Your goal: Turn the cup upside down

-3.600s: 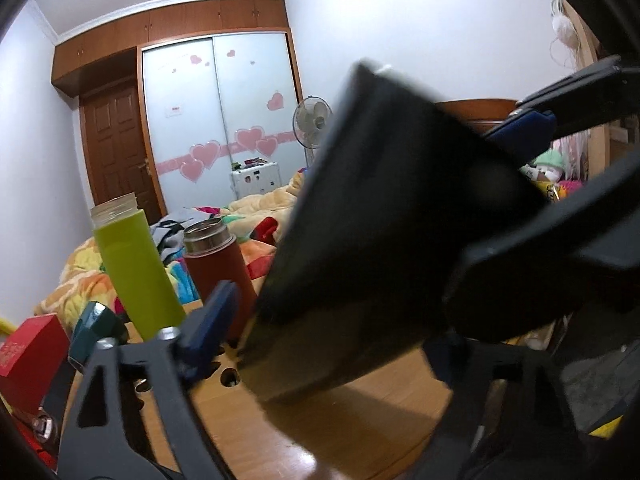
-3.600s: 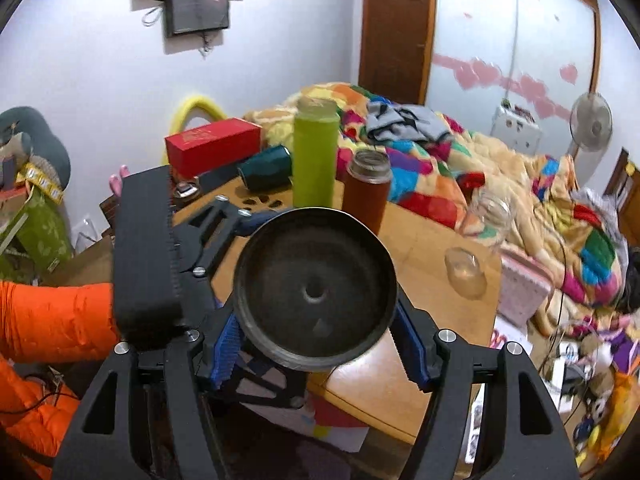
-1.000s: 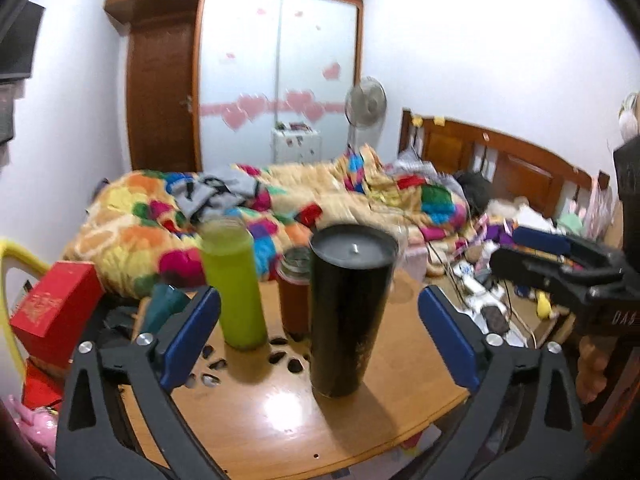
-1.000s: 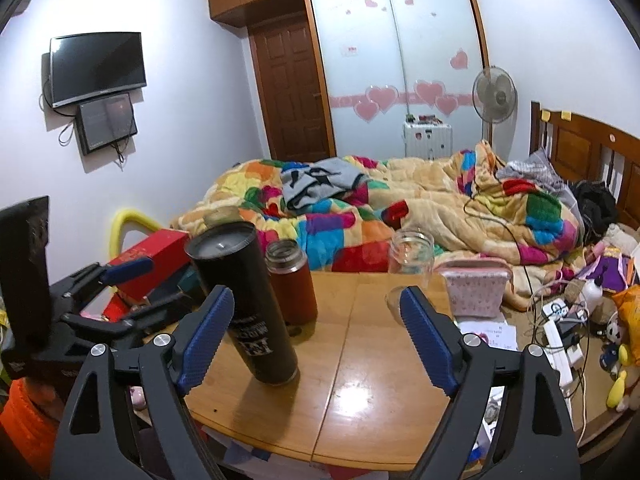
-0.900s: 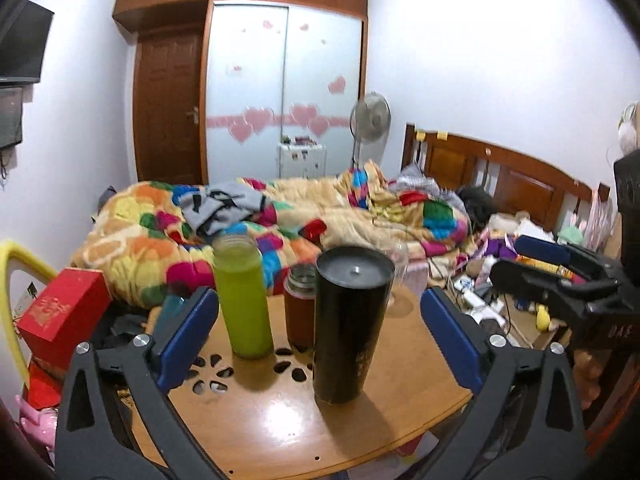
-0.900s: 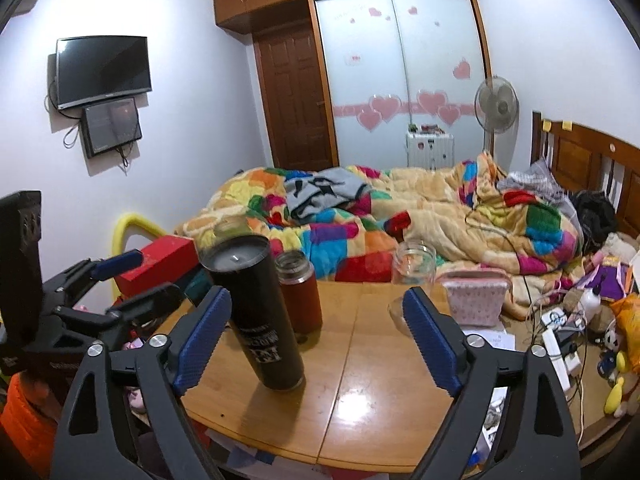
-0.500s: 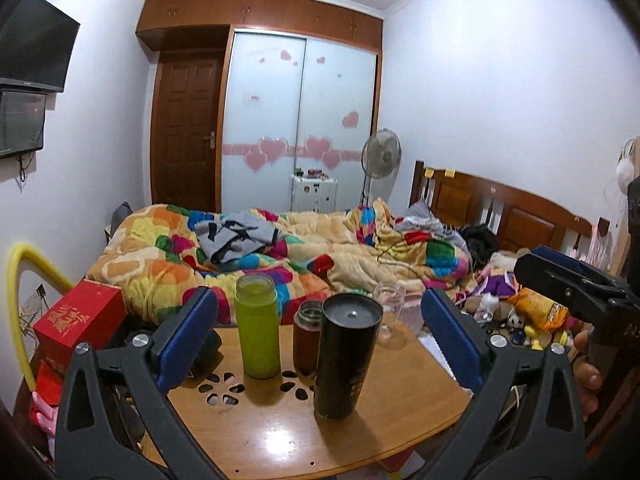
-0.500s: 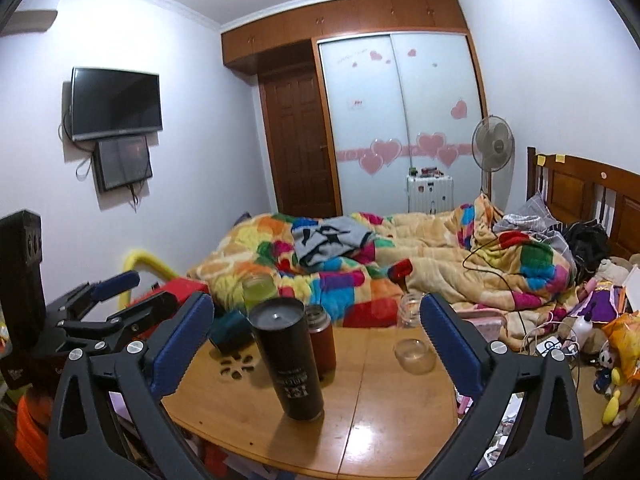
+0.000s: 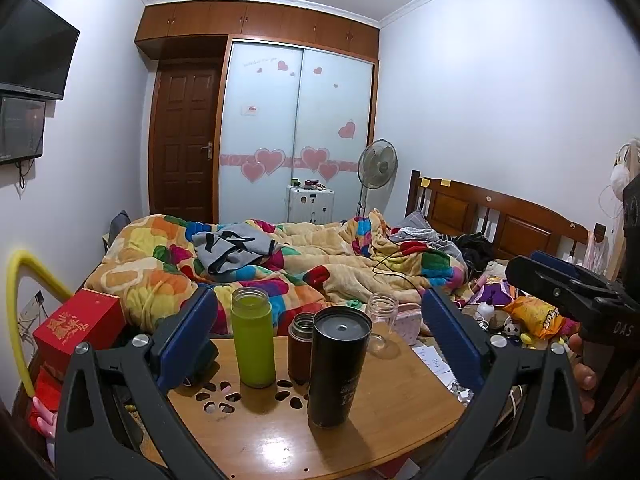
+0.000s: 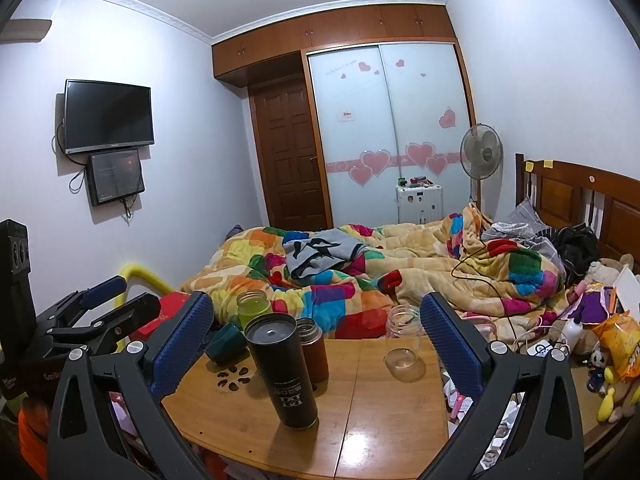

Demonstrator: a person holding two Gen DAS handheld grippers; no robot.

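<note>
A tall black cup (image 9: 338,366) stands upside down on the wooden table (image 9: 256,440), its flat base up and its label inverted. It also shows in the right wrist view (image 10: 284,370). My left gripper (image 9: 316,344) is open and empty, held back from the table with the cup framed between its blue pads. My right gripper (image 10: 314,344) is open and empty too, also back from the table. Each gripper shows at the edge of the other's view.
Behind the cup stand a green bottle (image 9: 253,336), a brown flask (image 9: 301,348) and a clear glass jar (image 10: 404,338). A dark teal cup (image 10: 226,342) lies at the table's left. A red box (image 9: 78,326) sits left; a bed with a colourful quilt (image 9: 320,264) lies beyond.
Both grippers have pulled back and risen away from the table, so the cup looks smaller. The cup stands inverted and free; 3.6 s ago it was held in the air.
</note>
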